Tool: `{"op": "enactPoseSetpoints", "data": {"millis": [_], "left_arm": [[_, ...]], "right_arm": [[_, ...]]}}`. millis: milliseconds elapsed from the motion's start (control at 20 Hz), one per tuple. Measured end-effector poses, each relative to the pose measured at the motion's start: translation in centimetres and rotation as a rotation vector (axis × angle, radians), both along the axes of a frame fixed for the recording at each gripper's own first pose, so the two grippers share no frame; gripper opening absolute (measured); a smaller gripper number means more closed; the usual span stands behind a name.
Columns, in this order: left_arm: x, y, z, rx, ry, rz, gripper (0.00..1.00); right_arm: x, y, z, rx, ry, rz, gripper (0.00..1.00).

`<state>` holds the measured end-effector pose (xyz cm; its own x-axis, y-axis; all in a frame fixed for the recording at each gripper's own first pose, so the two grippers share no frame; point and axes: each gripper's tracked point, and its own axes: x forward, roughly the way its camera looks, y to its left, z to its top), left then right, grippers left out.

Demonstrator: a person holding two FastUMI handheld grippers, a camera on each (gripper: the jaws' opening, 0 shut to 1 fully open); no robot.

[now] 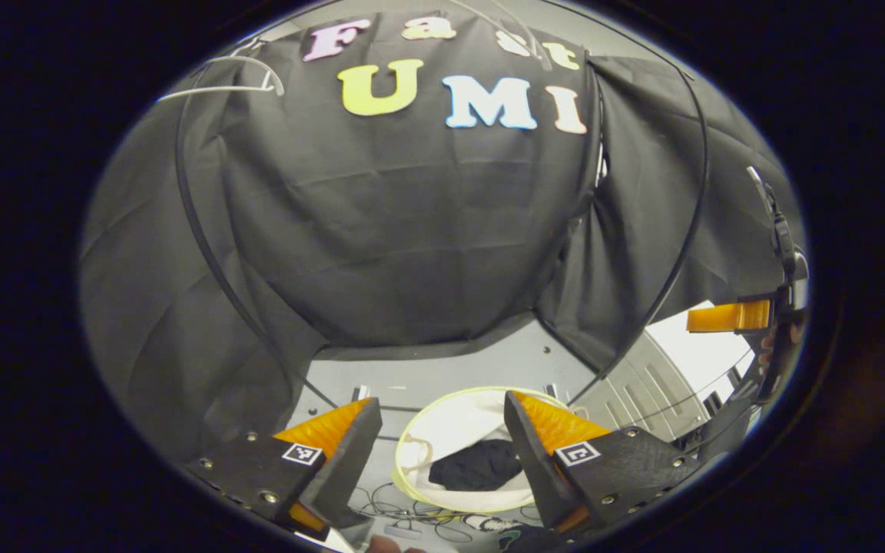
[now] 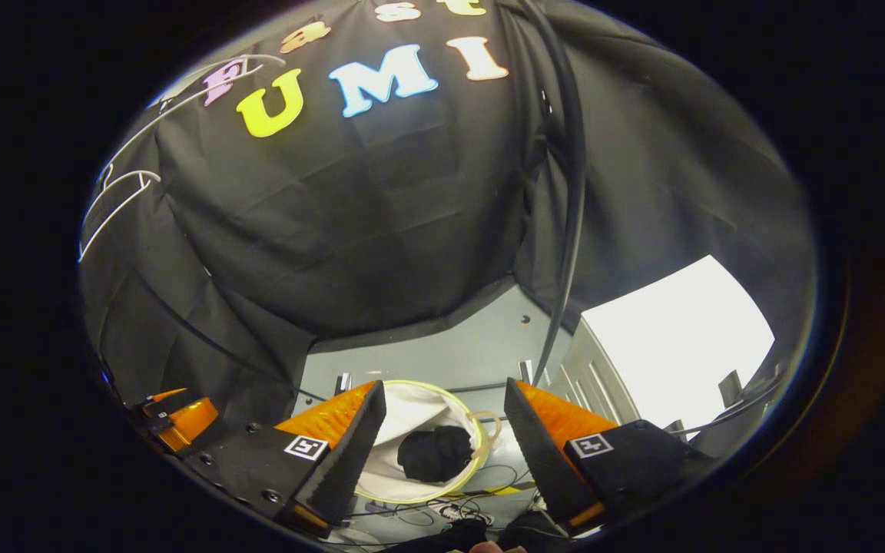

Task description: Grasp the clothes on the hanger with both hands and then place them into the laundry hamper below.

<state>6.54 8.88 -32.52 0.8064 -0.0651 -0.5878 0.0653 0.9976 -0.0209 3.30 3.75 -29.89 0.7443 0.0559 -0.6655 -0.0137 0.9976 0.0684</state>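
Observation:
A black garment (image 1: 477, 465) lies bunched inside the white laundry hamper (image 1: 450, 426) with a yellow-green rim on the grey floor. My left gripper (image 1: 441, 403) hangs open above the hamper, with nothing between its fingers. A bare white hanger (image 1: 216, 91) hangs high at the upper left. In the right gripper view the same garment (image 2: 435, 453) rests in the hamper (image 2: 412, 407). My right gripper (image 2: 442, 388) is also open and empty above it. Bare white hangers (image 2: 116, 203) hang at the far left.
Loose cables (image 1: 412, 514) lie on the floor in front of the hamper. A black cable (image 2: 569, 230) runs down the cloth wall. The other gripper's finger (image 1: 727, 316) is held by a hand at the right edge. A bright opening (image 2: 673, 346) lies to the right.

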Motion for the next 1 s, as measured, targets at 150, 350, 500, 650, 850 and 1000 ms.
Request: {"op": "enactPoseSetpoints", "data": {"millis": [150,350,500,650,850,1000], "left_arm": [[-0.2,-1.4,5.4,0.008,-0.077,0.028,0.94],[0.5,-4.9,12.4,0.025,-0.191,0.05,0.91],[0.9,-7.2,16.8,0.021,-0.253,0.071,0.91],[1.2,-8.9,21.8,0.036,-0.335,0.107,0.9],[-0.4,-13.4,26.7,-0.001,-0.423,0.113,0.9],[-0.9,-15.3,30.8,-0.042,-0.521,0.135,0.9]], "right_arm": [[0.6,-2.7,3.4,-0.023,-0.083,-0.037,0.98],[1.4,-5.1,8.3,-0.038,-0.194,-0.032,0.98],[2.0,-7.2,10.6,-0.044,-0.252,-0.022,0.98],[2.2,-9.1,12.8,-0.039,-0.3,-0.02,0.98],[2.8,-10.9,17.7,-0.012,-0.425,-0.012,0.98],[3.2,-11.8,21.6,0.03,-0.529,0.01,0.98]]}}
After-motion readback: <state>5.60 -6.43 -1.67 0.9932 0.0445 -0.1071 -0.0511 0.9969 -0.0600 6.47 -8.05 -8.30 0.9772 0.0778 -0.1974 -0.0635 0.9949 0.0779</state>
